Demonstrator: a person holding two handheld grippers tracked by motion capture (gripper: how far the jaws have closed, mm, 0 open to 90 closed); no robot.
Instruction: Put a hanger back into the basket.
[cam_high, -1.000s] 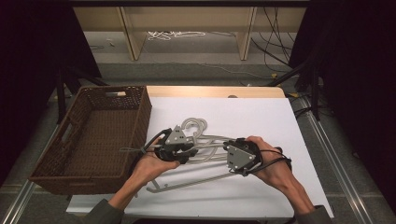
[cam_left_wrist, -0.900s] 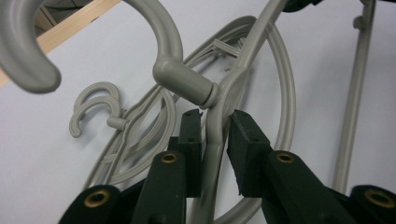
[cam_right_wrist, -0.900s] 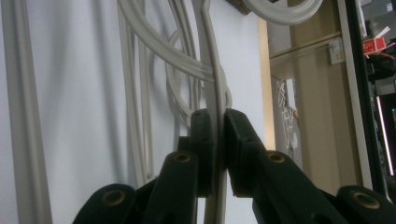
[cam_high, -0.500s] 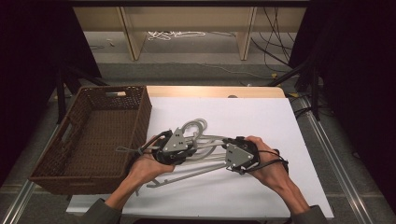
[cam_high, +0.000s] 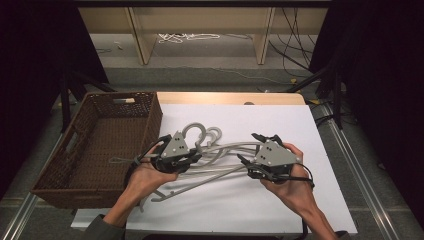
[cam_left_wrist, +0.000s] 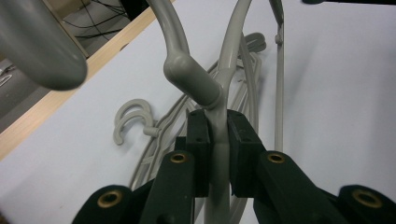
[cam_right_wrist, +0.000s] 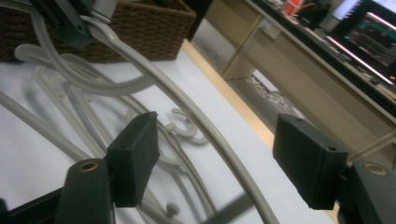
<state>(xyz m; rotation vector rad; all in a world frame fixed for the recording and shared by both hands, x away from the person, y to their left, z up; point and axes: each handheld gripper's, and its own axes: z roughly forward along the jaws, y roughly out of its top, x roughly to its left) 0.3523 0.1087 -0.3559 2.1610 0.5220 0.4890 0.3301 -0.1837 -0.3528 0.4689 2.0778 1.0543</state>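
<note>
Several grey plastic hangers lie tangled on the white table top. My left gripper is shut on the neck of one hanger, just below its hook, and holds it a little off the pile. In the left gripper view the pads press the neck from both sides. My right gripper has just been opening its jaws. In the right gripper view the held hanger's arm runs between the wide-apart pads without touching them.
A brown wicker basket stands at the table's left, close beside the left hand. Loose hanger hooks lie on the white top. A wooden edge strip runs along the far side, with shelving and cables beyond.
The right gripper's jaws have spread apart and let go of the hanger's arm. The left hand has risen slightly with its hanger, and the hook now stands higher.
</note>
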